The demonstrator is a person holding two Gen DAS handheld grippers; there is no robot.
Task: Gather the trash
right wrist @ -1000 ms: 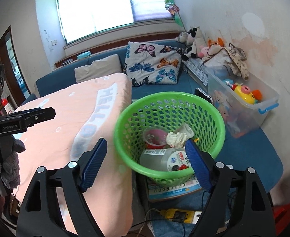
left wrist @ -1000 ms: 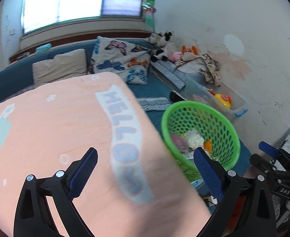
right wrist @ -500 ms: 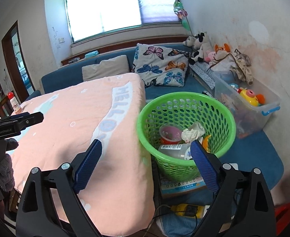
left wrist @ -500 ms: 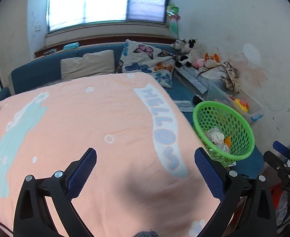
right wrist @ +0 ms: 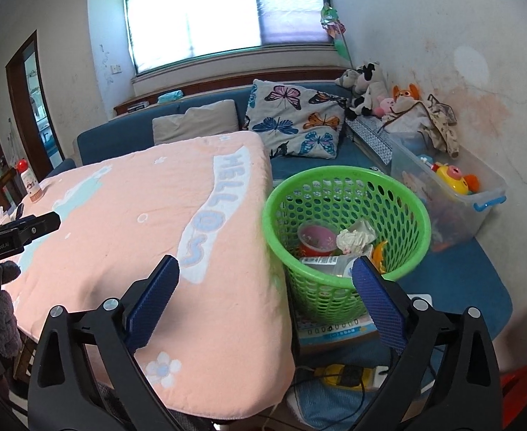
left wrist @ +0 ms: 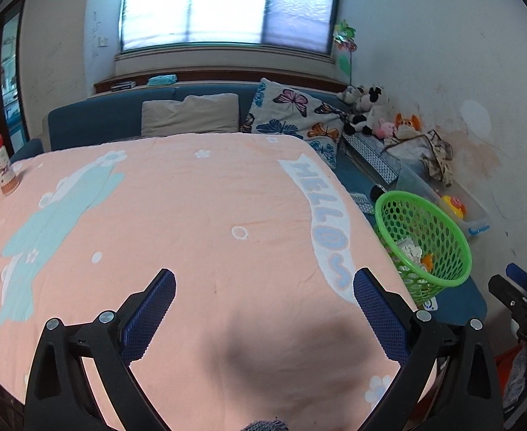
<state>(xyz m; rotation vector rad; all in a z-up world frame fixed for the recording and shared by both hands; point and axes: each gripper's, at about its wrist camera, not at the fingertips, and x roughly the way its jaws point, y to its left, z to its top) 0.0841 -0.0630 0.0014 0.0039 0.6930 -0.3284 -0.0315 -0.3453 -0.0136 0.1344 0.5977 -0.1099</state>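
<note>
Trash (right wrist: 339, 248) heaped in green perforated basket (right wrist: 400, 276): pink cup, crumpled paper, bottle. Both hand-held grippers empty, right's jaws opening.

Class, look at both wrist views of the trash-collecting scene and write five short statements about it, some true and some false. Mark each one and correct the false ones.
1. The green basket is empty. False: it holds a pink cup, crumpled paper and a plastic bottle.
2. The right gripper holds a piece of trash. False: its jaws are opening with nothing between them.
3. A red-capped bottle stands upright on the pink tablecloth. True.
4. The left gripper is open and empty. True.
5. The butterfly pillow lies inside the clear storage box. False: it leans on the blue sofa.
</note>
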